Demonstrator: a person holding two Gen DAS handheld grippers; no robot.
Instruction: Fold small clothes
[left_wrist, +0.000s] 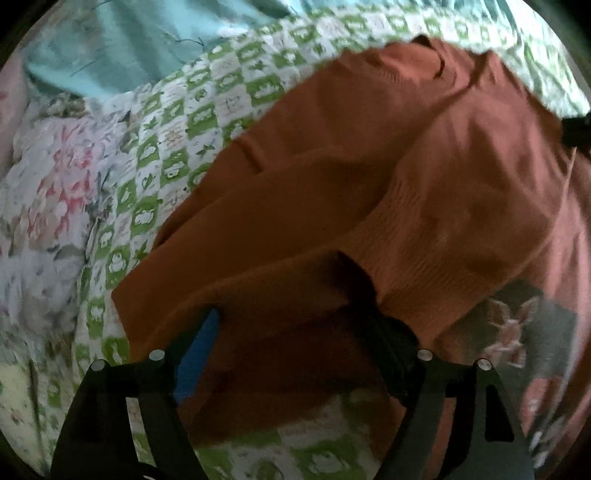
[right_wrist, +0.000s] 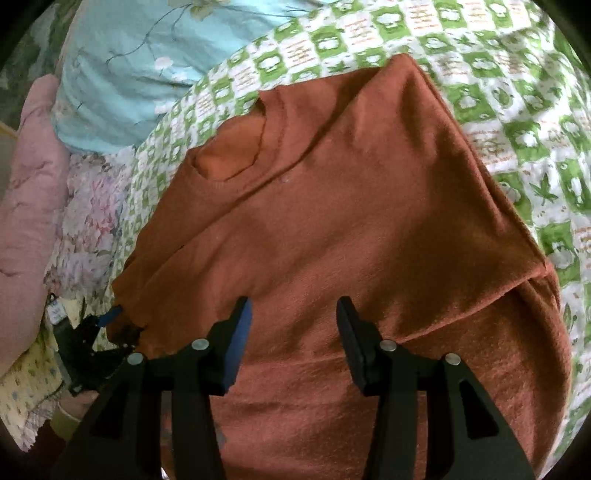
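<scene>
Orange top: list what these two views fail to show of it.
- Hem: in the right wrist view the orange top runs off the bottom edge behind the right tongs.
- Print: in the left wrist view, blurred near the right rim; design unreadable.
- Sleeve end: left wrist view, in shadow between the open left tongs.

No readable text anywhere, tbh. The green checked bedsheet (right_wrist: 491, 122) has orange lettering-like marks in its white squares. Way too blurry to read.
</scene>
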